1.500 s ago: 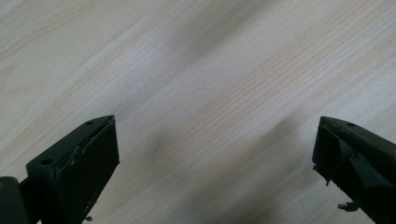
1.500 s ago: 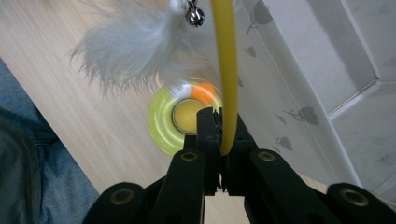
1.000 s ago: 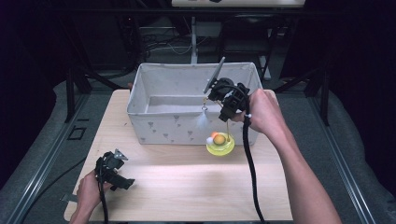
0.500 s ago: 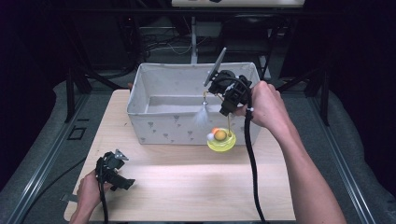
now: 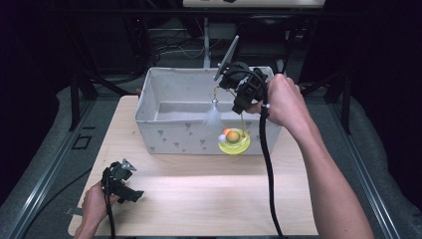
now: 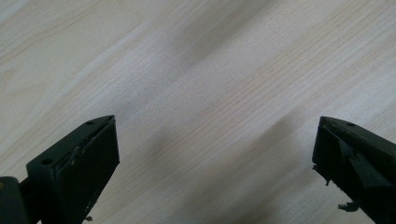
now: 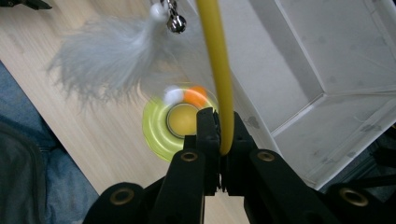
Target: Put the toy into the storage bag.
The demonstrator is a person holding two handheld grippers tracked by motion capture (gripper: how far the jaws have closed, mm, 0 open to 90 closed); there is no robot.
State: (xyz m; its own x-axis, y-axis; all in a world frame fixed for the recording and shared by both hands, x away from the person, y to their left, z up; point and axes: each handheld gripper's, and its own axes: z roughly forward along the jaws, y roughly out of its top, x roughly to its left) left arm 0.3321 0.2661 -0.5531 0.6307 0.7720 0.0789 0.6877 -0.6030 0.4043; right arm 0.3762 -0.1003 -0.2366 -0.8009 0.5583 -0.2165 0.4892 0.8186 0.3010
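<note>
A cat toy [image 5: 233, 137] with yellow-green disc base, orange and white balls, yellow wand and dangling white feather tuft [image 7: 100, 58] is seen lifted beside the bin.
</note>
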